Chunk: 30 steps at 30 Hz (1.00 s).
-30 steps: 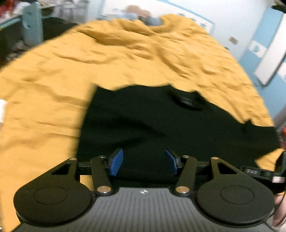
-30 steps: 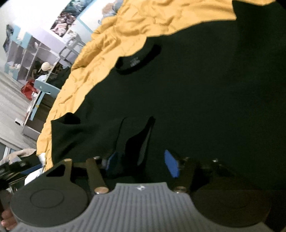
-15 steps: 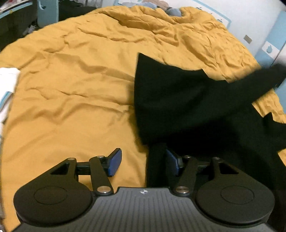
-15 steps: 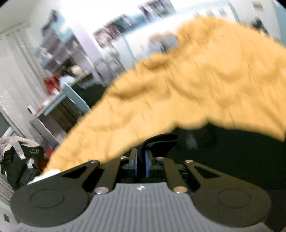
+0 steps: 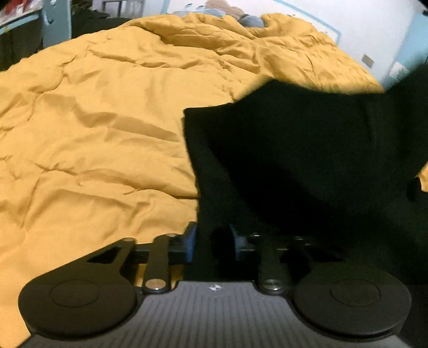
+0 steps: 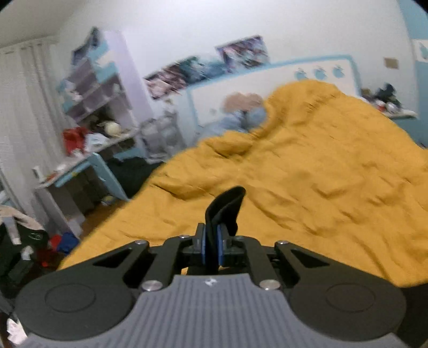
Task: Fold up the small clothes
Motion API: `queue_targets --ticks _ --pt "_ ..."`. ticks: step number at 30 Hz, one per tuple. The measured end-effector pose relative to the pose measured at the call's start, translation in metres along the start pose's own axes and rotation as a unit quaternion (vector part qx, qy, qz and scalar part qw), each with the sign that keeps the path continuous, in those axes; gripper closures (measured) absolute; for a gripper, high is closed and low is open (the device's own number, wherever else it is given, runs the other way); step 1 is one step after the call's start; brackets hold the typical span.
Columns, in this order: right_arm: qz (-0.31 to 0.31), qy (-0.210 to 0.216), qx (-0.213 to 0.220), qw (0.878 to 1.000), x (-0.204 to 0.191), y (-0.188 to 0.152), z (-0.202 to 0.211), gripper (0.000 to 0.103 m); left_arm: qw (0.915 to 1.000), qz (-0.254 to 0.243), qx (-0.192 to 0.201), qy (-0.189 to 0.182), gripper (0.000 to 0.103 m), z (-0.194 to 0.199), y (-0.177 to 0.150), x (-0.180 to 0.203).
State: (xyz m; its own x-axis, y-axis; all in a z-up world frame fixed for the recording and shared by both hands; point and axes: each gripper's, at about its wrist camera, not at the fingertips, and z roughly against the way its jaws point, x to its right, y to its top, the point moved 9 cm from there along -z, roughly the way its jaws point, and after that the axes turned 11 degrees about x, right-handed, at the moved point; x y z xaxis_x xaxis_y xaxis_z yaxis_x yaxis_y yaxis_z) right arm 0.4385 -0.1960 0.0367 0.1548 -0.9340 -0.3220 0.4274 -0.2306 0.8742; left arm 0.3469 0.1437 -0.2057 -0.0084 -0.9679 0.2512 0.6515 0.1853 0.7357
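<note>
The right claw (image 6: 211,247) is pinched nearly closed, its blue pads (image 6: 220,247) pressed against a bunch of the black garment (image 6: 224,211); a tab of that dark cloth sticks up past the fingertips, curled over at its top. Beyond it lies the rumpled mustard-yellow duvet (image 6: 334,171) of the bed, rising toward a white headboard with a light blue border (image 6: 267,80). Posters (image 6: 208,67) hang on the wall above, and to the left stands a cluttered shelving unit (image 6: 91,88) with a light blue counter (image 6: 88,160) below it, strewn with small things. The left claw (image 5: 214,243) has black fabric lying between its blue pads (image 5: 190,245), which stand a little apart with the cloth filling the gap; the right pad is half lost in shadow, so whether they truly bite the cloth is hard to tell, though they look closed on it. From there the black garment (image 5: 307,160) spreads up and to the right as a broad, lifted sheet with a straight left edge, covering the right half of the left wrist view and reaching the picture's right border. The duvet (image 5: 107,120) fills the left of that view, creased all over, and a stuffed toy (image 5: 230,13) peeks over its far edge.
</note>
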Motion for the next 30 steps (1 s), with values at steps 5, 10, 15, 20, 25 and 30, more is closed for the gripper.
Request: queue_targets --ticks 5,10,15,20,25,30 --pt "-0.037 -0.095 -0.067 0.993 0.119 -0.086 -0.011 0.1 0.9999 0.014 -0.006 0.006 0.081 0.003 -0.003 -0.009" --pt "-0.11 -0.133 -0.127 0.977 0.194 -0.173 -0.017 0.1 0.9989 0.039 -0.027 -0.004 0.076 0.007 0.005 -0.011" --pt "-0.138 -0.102 -0.125 0.977 0.209 -0.192 -0.019 0.099 0.9945 0.101 -0.011 -0.028 0.039 0.004 0.035 -0.019" --pt "-0.198 -0.08 -0.111 0.971 0.215 -0.198 -0.013 0.075 0.9868 0.16 -0.016 -0.016 0.04 -0.034 0.053 -0.029" --pt "-0.242 -0.077 -0.088 0.963 0.222 -0.186 -0.021 0.065 0.9831 0.183 -0.008 0.009 0.053 -0.067 0.061 -0.026" --pt "-0.192 -0.09 -0.09 0.973 0.21 -0.187 -0.029 0.103 0.979 0.201 0.025 0.018 0.101 -0.071 0.062 -0.028"
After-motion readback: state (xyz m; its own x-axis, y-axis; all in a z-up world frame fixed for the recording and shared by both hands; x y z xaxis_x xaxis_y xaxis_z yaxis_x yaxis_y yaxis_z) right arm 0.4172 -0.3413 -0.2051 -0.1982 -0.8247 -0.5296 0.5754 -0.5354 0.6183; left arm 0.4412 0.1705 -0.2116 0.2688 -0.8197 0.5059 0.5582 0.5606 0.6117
